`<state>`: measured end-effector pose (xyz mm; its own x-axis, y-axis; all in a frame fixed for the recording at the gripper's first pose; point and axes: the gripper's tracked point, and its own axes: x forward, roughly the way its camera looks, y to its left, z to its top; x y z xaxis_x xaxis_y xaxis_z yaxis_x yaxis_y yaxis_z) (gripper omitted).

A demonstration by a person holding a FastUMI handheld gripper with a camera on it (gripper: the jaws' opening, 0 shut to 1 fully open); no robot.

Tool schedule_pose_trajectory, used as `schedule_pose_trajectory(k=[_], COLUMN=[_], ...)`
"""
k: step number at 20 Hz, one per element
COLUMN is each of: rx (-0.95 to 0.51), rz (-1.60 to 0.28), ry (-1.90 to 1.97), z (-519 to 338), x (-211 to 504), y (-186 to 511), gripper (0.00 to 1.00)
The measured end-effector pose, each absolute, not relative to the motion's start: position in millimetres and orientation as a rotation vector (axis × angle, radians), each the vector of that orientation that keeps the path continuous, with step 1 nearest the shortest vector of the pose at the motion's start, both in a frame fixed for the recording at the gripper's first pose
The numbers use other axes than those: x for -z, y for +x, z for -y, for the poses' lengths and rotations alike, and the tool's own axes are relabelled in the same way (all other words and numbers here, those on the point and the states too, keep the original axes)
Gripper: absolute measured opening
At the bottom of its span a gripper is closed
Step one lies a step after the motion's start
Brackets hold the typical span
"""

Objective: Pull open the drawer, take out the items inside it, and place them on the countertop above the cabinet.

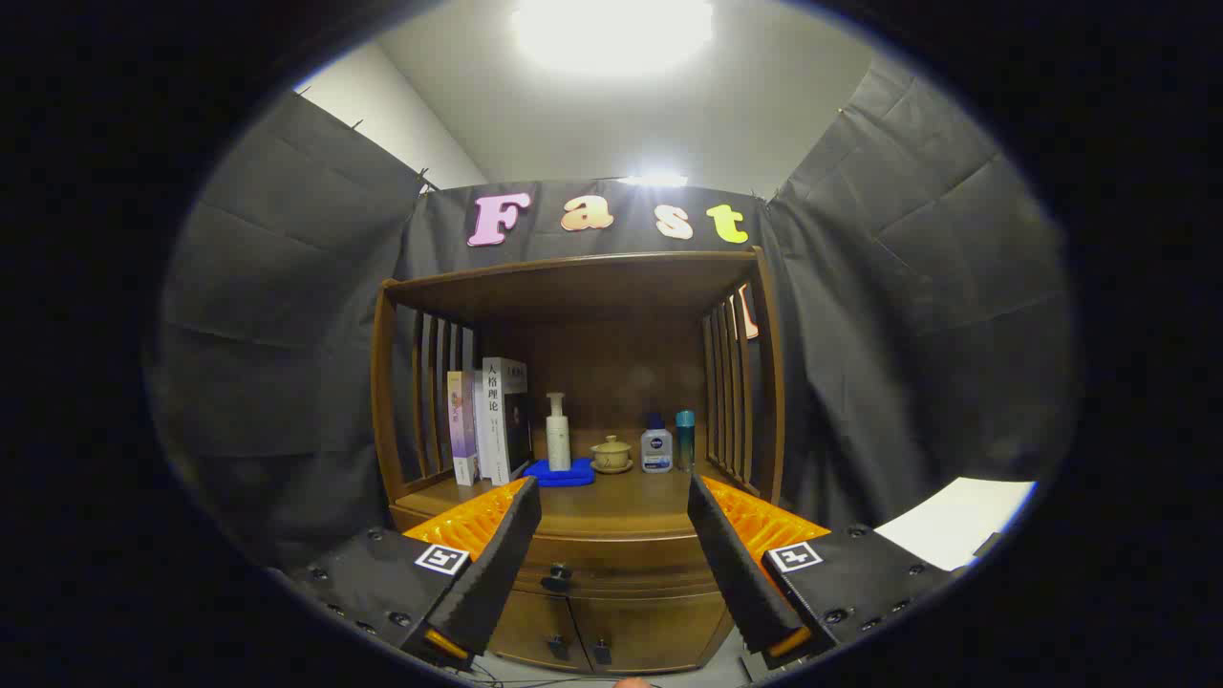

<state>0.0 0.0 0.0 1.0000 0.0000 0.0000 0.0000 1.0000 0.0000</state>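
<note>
Cabinet of wood stands ahead, its one drawer closed, long axis running side to side, knob facing the gripper. Two small doors sit below it. On the countertop: three books, three bottles, one blue cloth, one lidded cup. Fingers are spread wide, empty, drawer between them.

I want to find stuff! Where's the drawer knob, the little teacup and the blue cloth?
drawer knob (pixel 557 576): gripper view, on the knob's dark round face.
teacup (pixel 611 453): gripper view, on its lidded body.
blue cloth (pixel 564 473): gripper view, on its folded top.
</note>
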Motion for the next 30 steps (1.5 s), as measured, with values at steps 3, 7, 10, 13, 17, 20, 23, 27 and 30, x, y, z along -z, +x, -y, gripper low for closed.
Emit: schedule_pose_trajectory(k=[3, 7, 10, 13, 17, 20, 23, 27, 30], rx=[-0.018, -0.033, -0.035, -0.034, -0.032, -0.035, -0.041, -0.045, -0.036], rz=[-0.028, -0.044, -0.057, -0.050, -0.067, -0.083, -0.080, -0.079, -0.086], ry=[-0.013, -0.009, 0.000, 0.007, 0.037, 0.037, 0.034, 0.028, 0.022], z=[-8.1, -17.1, -19.4, -20.7, -22.3, -28.0, -32.2, -36.5, -33.1], x=[8.2, 13.4, 17.3, 16.8, 27.6, 33.9, 34.7, 36.9, 45.3], y=[-2.1, -5.1, -6.3, -7.6, -2.2, -3.3, -3.1, 0.6, 10.5], gripper=[0.98, 0.98, 0.98, 0.98, 0.98, 0.98, 0.98, 0.98, 0.98])
